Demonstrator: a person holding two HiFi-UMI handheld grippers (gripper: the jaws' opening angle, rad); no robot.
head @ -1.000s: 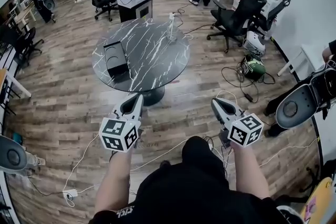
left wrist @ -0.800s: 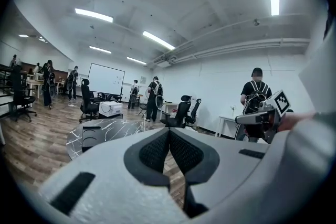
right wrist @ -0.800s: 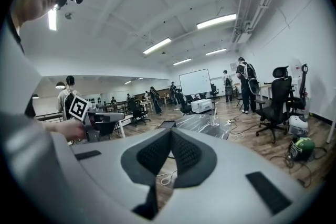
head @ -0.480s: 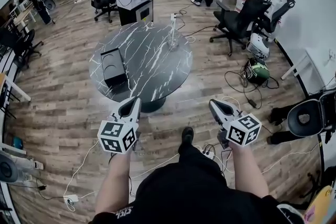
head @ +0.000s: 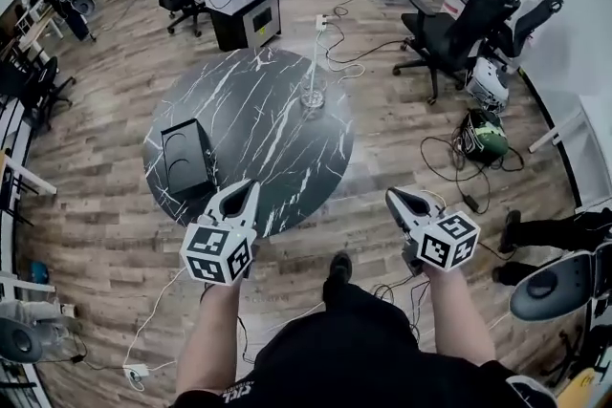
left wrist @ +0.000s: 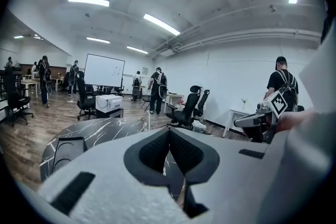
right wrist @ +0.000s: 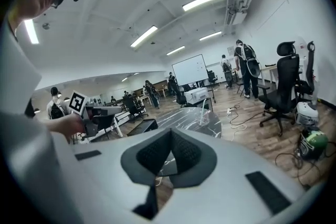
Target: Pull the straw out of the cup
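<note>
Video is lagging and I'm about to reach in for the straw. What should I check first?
1. Cup stands on the table: ok.
2. Straw in the cup, sticking up: ok.
3. Left gripper free to steady the cup: ok, shut, empty.
4. Right gripper fingers open for the straw: not ok, shut, empty.
5. Grippers near the cup: not ok, both well short.
6. Black box off the path: ok, at left.
</note>
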